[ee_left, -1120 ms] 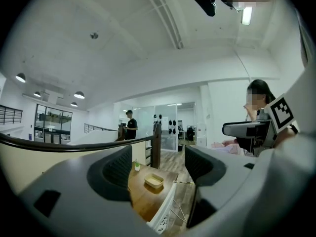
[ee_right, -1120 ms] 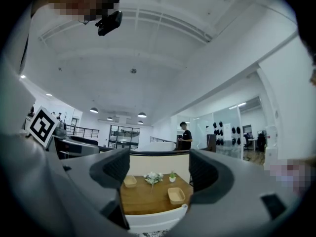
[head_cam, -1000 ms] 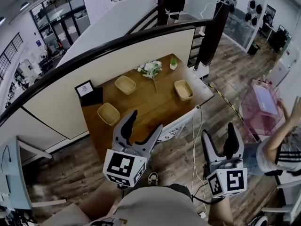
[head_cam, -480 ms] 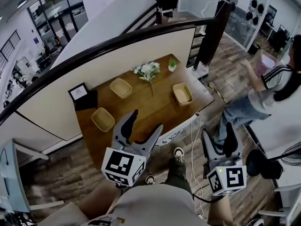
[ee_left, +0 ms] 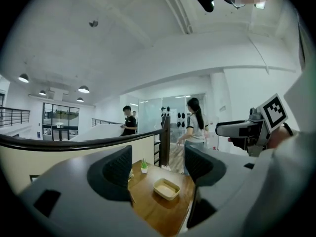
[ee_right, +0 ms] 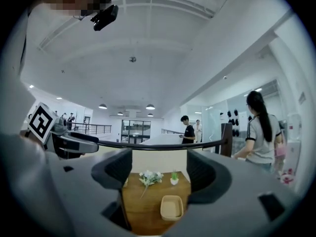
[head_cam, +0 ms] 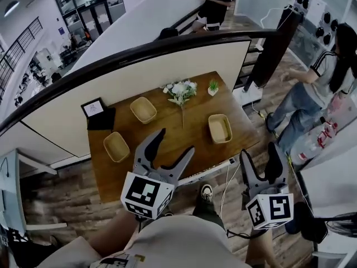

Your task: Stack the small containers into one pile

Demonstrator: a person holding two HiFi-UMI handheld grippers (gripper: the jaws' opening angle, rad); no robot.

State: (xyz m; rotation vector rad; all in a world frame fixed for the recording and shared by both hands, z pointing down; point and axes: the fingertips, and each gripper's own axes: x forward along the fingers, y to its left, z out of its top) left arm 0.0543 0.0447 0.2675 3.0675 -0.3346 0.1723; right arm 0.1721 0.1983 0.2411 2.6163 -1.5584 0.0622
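Three small tan containers stand apart on the wooden table: one at the back, one at the left, one at the right. My left gripper hovers open over the table's near edge, nothing between its fingers. My right gripper is open off the table's right corner, above the floor; its jaws have just been closing a little, with nothing between them. The left gripper view and the right gripper view both look at the right container.
A white flower sprig, a small potted plant and a black framed card sit near the table's back. A curved dark railing runs behind it. A person stands to the right. Cables hang by the near edge.
The table now lies closer beneath both grippers, which have advanced toward it. The person on the right has stood up and moved a little further off.
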